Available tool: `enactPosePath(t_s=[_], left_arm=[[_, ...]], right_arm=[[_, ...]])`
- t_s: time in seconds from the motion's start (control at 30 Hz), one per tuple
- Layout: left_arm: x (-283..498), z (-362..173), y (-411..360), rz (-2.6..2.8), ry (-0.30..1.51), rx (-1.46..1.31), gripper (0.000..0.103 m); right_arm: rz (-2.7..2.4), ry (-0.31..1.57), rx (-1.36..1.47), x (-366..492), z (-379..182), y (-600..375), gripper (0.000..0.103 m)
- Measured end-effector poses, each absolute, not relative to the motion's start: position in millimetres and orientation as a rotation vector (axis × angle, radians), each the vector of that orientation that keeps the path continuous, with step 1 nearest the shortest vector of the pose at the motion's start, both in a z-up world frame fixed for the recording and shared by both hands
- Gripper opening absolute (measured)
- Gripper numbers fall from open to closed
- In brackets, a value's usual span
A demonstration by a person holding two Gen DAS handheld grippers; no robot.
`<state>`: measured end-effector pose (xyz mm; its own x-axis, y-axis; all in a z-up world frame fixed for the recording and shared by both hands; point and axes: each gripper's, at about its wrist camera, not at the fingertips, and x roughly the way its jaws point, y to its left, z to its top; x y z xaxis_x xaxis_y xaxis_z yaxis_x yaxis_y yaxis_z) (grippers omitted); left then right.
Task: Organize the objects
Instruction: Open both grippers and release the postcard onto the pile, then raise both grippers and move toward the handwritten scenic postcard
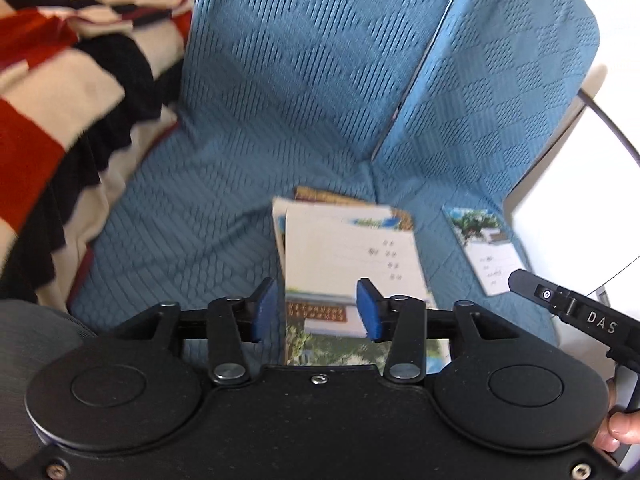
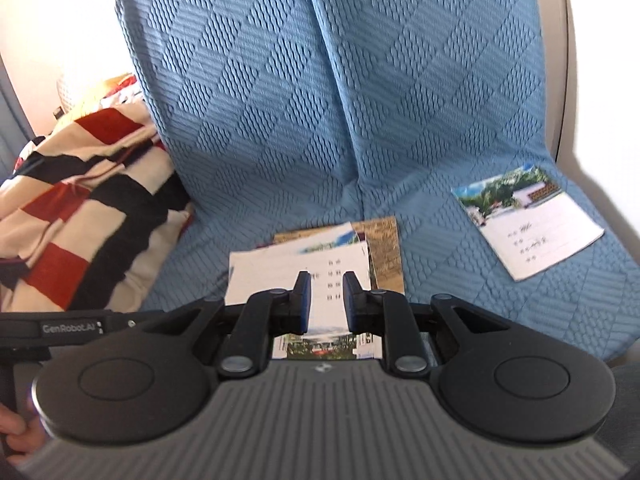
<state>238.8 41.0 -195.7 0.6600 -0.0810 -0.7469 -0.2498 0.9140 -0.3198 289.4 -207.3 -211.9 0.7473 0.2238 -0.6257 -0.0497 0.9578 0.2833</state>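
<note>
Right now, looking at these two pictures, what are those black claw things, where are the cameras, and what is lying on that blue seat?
No robot arm here: a person holds a two-finger gripper in each hand, and each carries a camera looking forward along its fingers. One picture comes from the left gripper, the other from the right gripper. Both have blue pads and both are open, holding nothing. Below them is a seat under a blue textured cover. On it lies a small stack of booklets, slightly fanned, and a single booklet lies apart at the right side. A red, black and cream striped blanket is heaped at the left. The right gripper also shows at the edge of the left picture.
</note>
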Motion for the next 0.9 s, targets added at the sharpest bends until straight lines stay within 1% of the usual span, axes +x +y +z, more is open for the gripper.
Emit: enactPosePath(t_s=[0.1, 0.17, 0.23, 0.27, 0.33, 0.4, 0.57, 0.83, 0.9], left_arm=[[232.3, -176.5, 35.8, 0.087, 0.813, -0.411, 0.049], [228.5, -165.5, 31.3, 0.078, 0.794, -0.403, 0.055], [225.7, -155.7, 26.9, 0.076, 0.78, -0.393, 0.065], [224.2, -151.3, 24.2, 0.077, 0.772, -0.388, 0.068], [221.7, -143.2, 19.7, 0.069, 0.754, -0.378, 0.077], [219.1, -136.3, 15.2, 0.053, 0.737, -0.377, 0.081], [215.0, -127.6, 1.6, 0.032, 0.727, -0.356, 0.085], [207.4, -117.9, -20.6, -0.001, 0.713, -0.34, 0.097], [206.4, -117.1, -25.7, -0.002, 0.719, -0.329, 0.098]], right_arm=[[0.149, 0.696, 0.256, 282.8, -198.5, -212.1, 0.022], [0.154, 0.679, 0.256, 277.7, -189.8, -215.3, 0.022], [0.155, 0.667, 0.25, 272.8, -182.6, -217.6, 0.022], [0.156, 0.665, 0.247, 270.2, -179.7, -218.9, 0.022], [0.155, 0.66, 0.245, 264.3, -175.5, -222.5, 0.022], [0.147, 0.655, 0.235, 258.1, -171.9, -226.5, 0.022], [0.133, 0.658, 0.223, 244.4, -168.7, -234.0, 0.022], [0.114, 0.658, 0.223, 232.5, -168.2, -245.0, 0.022], [0.119, 0.666, 0.225, 230.8, -167.9, -247.1, 0.022]])
